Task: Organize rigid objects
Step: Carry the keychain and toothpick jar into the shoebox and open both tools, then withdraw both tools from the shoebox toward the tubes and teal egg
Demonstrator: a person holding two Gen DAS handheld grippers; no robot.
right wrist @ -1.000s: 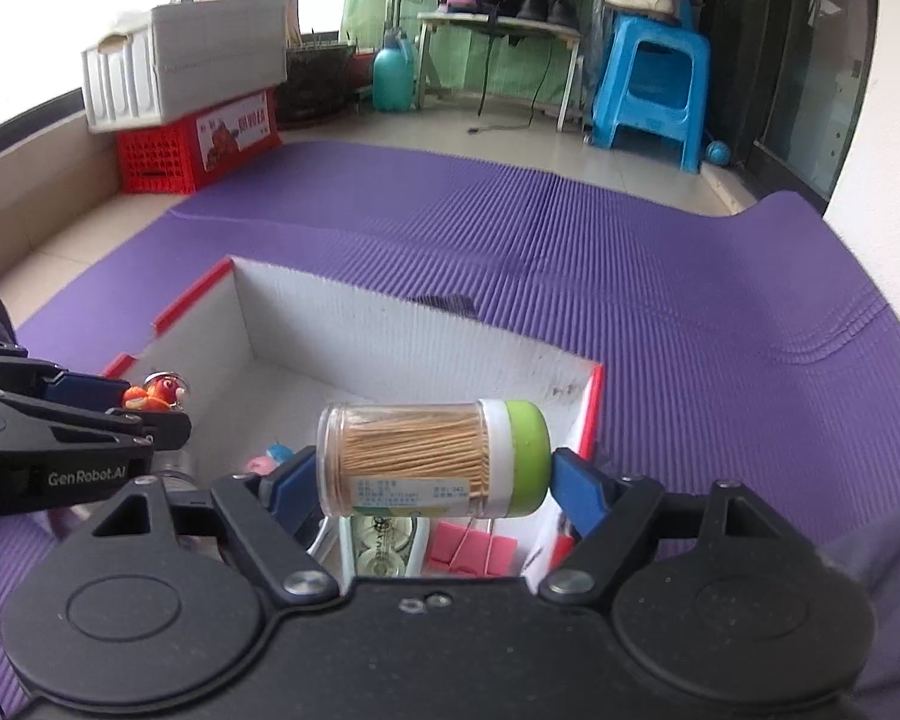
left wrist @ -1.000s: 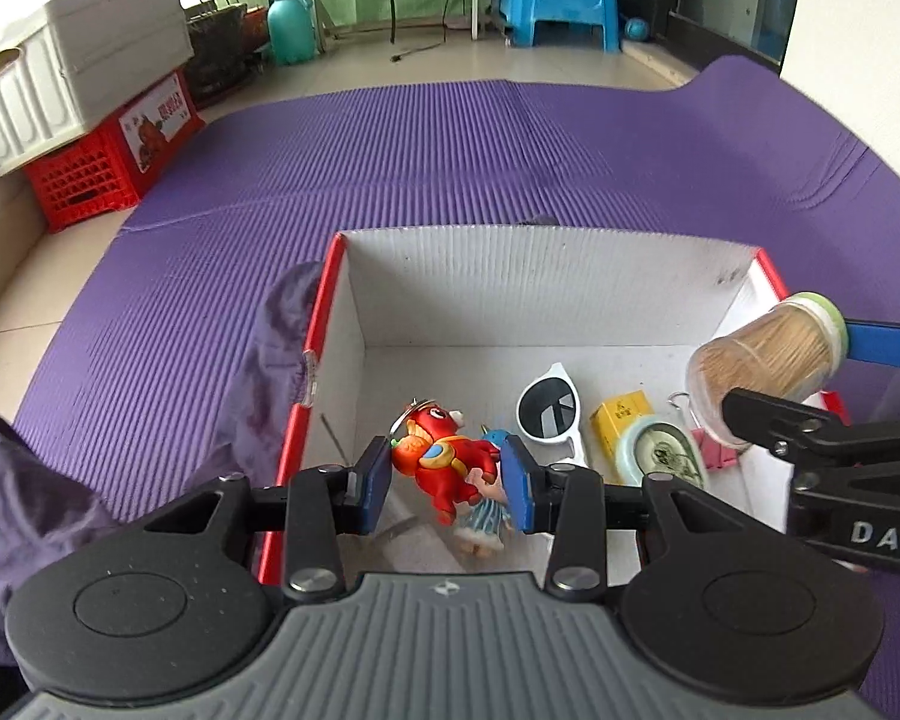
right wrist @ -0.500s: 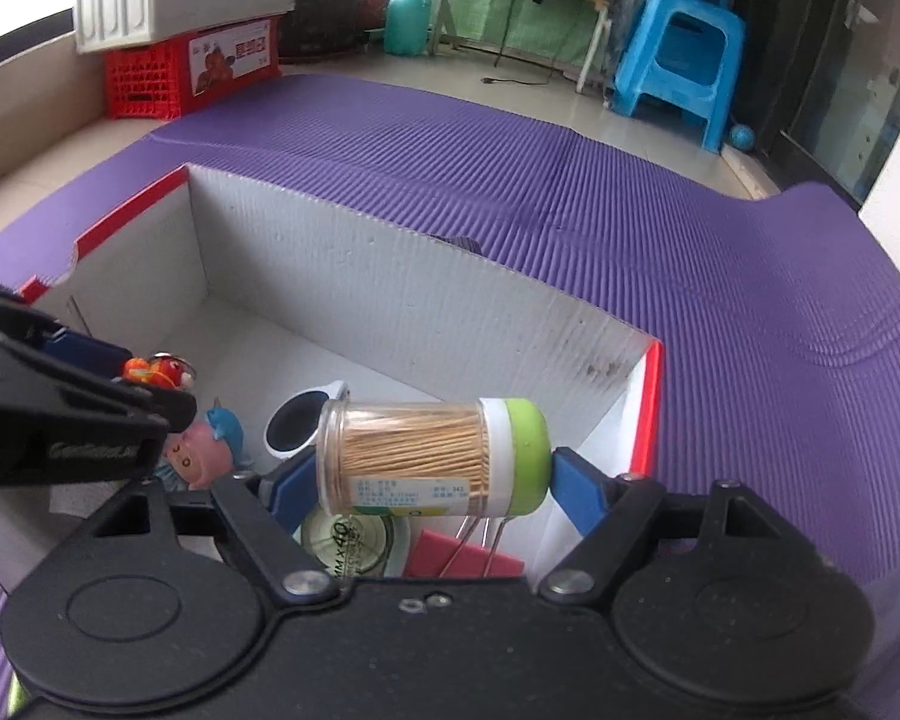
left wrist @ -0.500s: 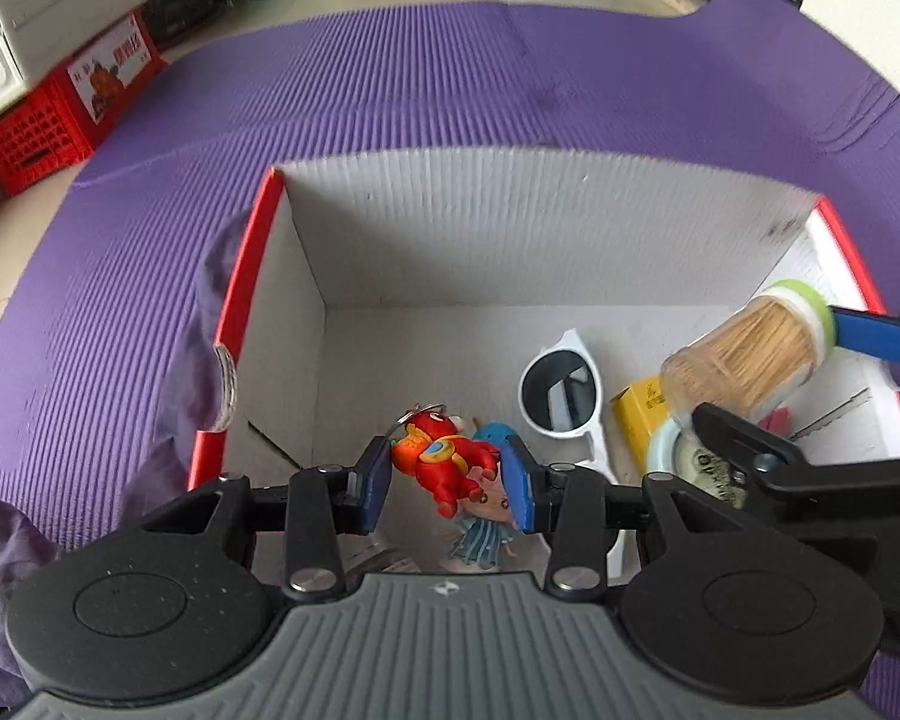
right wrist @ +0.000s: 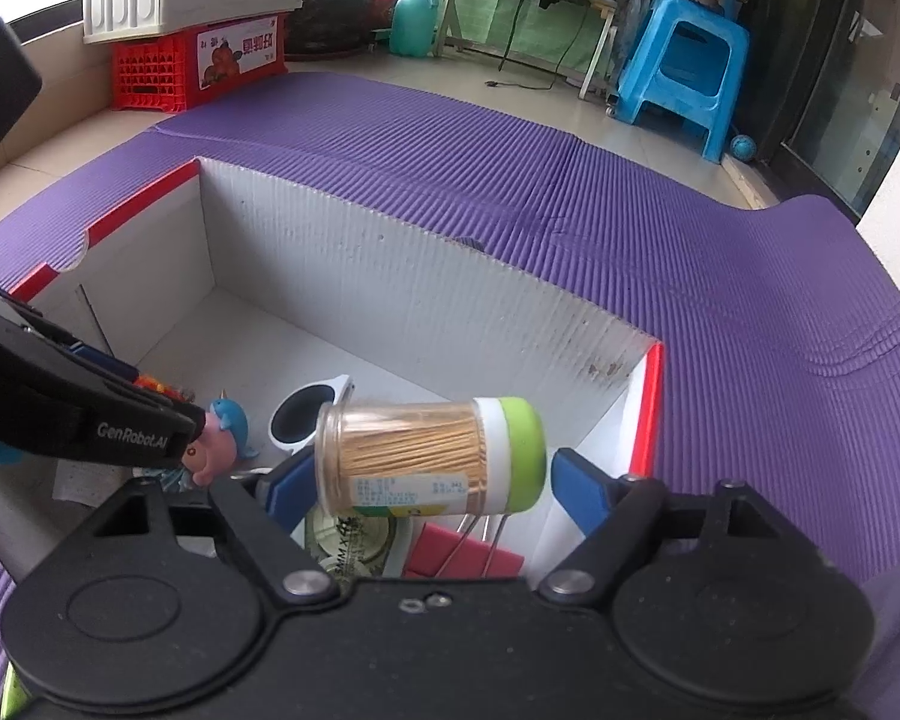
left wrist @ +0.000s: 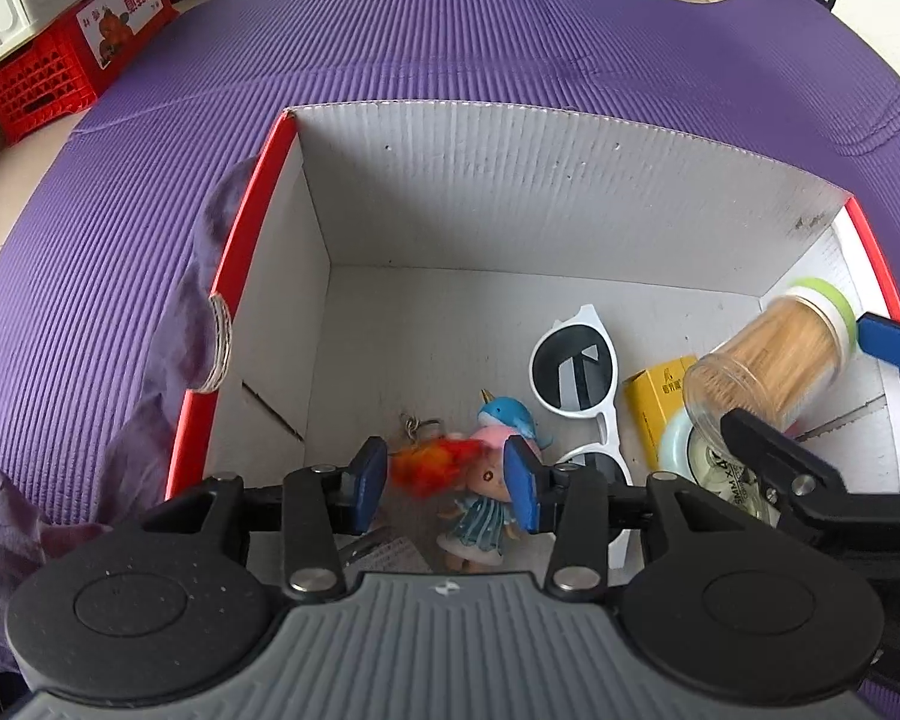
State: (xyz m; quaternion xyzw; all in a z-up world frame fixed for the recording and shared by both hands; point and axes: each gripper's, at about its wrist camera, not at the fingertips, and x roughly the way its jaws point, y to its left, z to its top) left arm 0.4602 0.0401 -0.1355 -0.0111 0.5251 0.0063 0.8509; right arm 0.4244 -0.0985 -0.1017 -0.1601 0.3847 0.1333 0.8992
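A white cardboard box with red rims (left wrist: 570, 198) lies on the purple mat; it also shows in the right wrist view (right wrist: 390, 294). My left gripper (left wrist: 444, 480) is over the box with its jaws apart; the red keychain toy (left wrist: 432, 471) is blurred between them, clear of both pads. My right gripper (right wrist: 432, 486) is open over the box's right end. The toothpick jar with the green lid (right wrist: 429, 459) lies sideways between its pads, blurred, a gap beside the lid; it also shows in the left wrist view (left wrist: 774, 360).
In the box lie white sunglasses (left wrist: 576, 378), a pink-and-blue doll (left wrist: 492, 480), a yellow packet (left wrist: 654, 408), a round tape tin (left wrist: 708, 456) and a red binder clip (right wrist: 462, 555). A purple cloth (left wrist: 168, 324) hangs at the left wall. Crates (right wrist: 198, 60) and a blue stool (right wrist: 684, 72) stand beyond the mat.
Both grippers moved in over the box and their jaws opened. The red toy and the toothpick jar are no longer clamped and look blurred.
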